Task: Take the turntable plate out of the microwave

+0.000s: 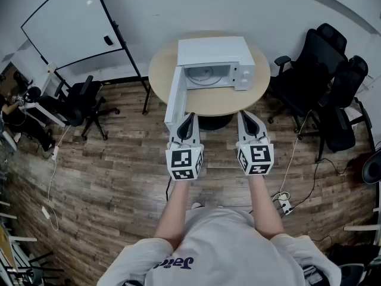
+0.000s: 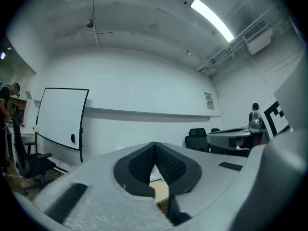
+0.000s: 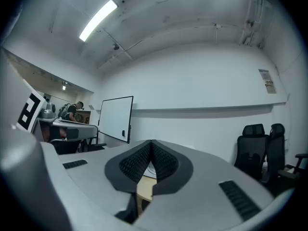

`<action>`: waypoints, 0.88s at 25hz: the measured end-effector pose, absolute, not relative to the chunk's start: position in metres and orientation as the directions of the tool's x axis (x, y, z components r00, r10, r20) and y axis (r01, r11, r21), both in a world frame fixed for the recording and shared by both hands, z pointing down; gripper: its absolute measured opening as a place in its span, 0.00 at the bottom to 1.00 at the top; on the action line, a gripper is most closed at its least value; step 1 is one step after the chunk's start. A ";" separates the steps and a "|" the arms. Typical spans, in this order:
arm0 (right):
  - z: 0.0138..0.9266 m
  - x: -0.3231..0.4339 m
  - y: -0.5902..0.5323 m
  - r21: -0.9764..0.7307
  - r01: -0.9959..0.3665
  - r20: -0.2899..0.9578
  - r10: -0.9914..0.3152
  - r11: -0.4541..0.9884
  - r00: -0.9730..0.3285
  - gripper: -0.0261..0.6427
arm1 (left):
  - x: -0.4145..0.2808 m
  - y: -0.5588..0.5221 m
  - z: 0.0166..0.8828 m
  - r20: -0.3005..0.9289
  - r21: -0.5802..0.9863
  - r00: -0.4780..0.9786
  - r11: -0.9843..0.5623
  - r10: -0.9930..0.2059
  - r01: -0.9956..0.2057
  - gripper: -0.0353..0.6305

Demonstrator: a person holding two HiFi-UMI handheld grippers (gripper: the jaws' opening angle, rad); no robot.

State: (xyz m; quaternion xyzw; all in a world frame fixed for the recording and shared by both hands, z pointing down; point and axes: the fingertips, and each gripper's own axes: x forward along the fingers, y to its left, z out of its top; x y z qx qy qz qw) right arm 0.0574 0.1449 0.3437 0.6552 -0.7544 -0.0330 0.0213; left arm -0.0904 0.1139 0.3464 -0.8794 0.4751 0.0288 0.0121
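A white microwave (image 1: 217, 58) stands on a round beige table (image 1: 220, 103), its door (image 1: 174, 98) swung open to the left. Inside the cavity lies the glass turntable plate (image 1: 206, 75). My left gripper (image 1: 189, 118) and right gripper (image 1: 244, 115) are held side by side, level, in front of the table's near edge, short of the microwave. Both are shut with nothing between the pads. In the left gripper view the left gripper (image 2: 155, 146) shows closed jaws, and in the right gripper view the right gripper (image 3: 151, 144) does too, with a sliver of table behind.
Black office chairs (image 1: 324, 82) crowd the right of the table, and another chair (image 1: 83, 103) stands at the left. A whiteboard (image 1: 74, 19) leans by the back wall. A power strip with cable (image 1: 284, 204) lies on the wooden floor at the right.
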 end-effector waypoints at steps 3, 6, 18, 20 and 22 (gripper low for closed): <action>0.346 0.086 0.151 0.072 -0.993 -0.006 -0.996 0.091 -0.092 0.06 | -0.098 0.111 0.352 -0.046 0.027 0.527 -0.528 -0.849 -0.849 0.07; 0.345 0.106 0.155 0.084 -0.996 -0.007 -0.999 0.041 -0.042 0.06 | -0.100 0.112 0.353 -0.036 0.036 0.518 -0.520 -0.854 -0.854 0.07; 0.370 0.105 0.181 0.073 -0.987 0.027 -0.990 0.140 -0.138 0.06 | -0.072 0.147 0.360 -0.037 0.043 0.532 -0.533 -0.846 -0.845 0.07; 0.371 0.106 0.179 0.067 -0.987 0.026 -0.989 0.146 -0.145 0.06 | -0.072 0.147 0.362 -0.040 0.040 0.527 -0.529 -0.849 -0.848 0.07; 0.372 0.111 0.178 0.055 -0.989 0.024 -0.990 0.139 -0.137 0.06 | -0.072 0.145 0.365 -0.036 0.044 0.522 -0.523 -0.852 -0.851 0.07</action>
